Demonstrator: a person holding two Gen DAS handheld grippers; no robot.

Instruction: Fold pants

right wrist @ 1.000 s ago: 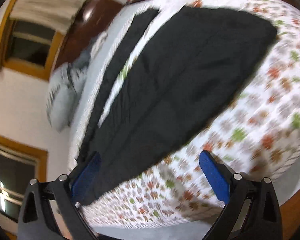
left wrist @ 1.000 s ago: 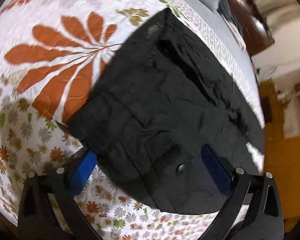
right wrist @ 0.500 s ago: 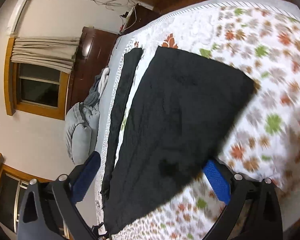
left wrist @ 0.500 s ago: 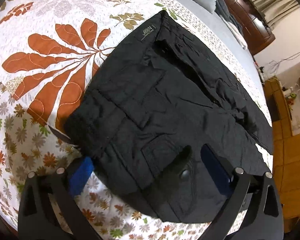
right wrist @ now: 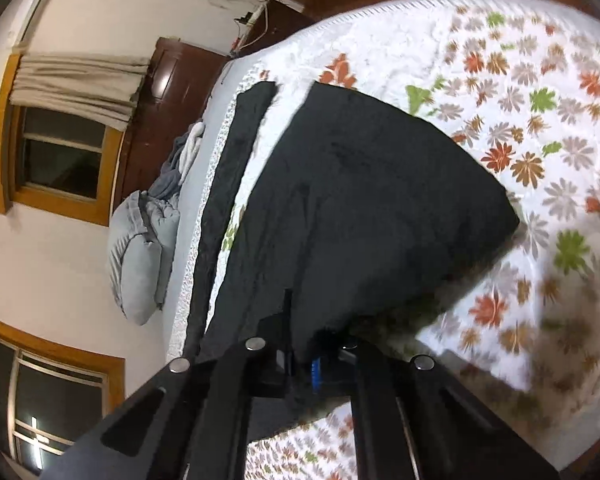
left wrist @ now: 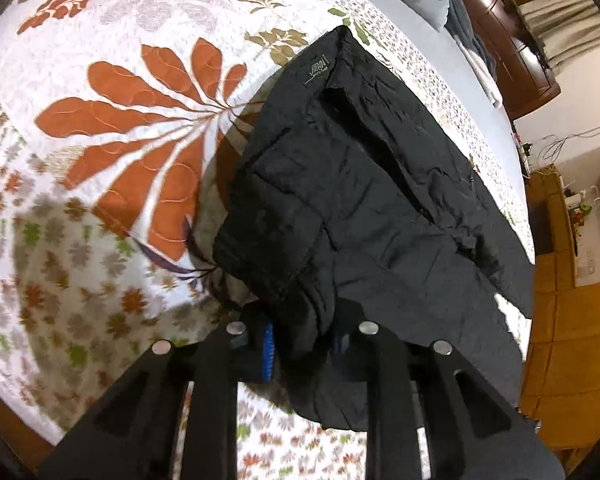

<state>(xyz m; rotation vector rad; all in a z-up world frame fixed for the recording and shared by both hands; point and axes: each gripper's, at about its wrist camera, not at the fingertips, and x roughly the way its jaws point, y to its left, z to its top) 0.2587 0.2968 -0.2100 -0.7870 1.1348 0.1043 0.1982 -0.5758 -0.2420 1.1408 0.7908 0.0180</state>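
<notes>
Black pants [left wrist: 360, 184] lie on a floral quilt [left wrist: 132, 128] on a bed. In the left wrist view my left gripper [left wrist: 300, 340] is shut on the waist end of the pants, with cloth bunched between its blue pads. In the right wrist view my right gripper [right wrist: 312, 360] is shut on the near edge of a wide pant leg [right wrist: 364, 208], and the leg's far corner is raised off the quilt. The other leg [right wrist: 228, 184] lies flat as a narrow strip further left.
Grey pillows [right wrist: 140, 252] and loose clothes sit at the head of the bed. A dark wooden cabinet [right wrist: 160, 100] and curtained windows stand behind. The bed edge and wooden floor [left wrist: 572, 320] lie to the right in the left wrist view.
Both grippers were open over the pants; now both have closed on the cloth. The waist end and the leg edge are gathered and slightly lifted.
</notes>
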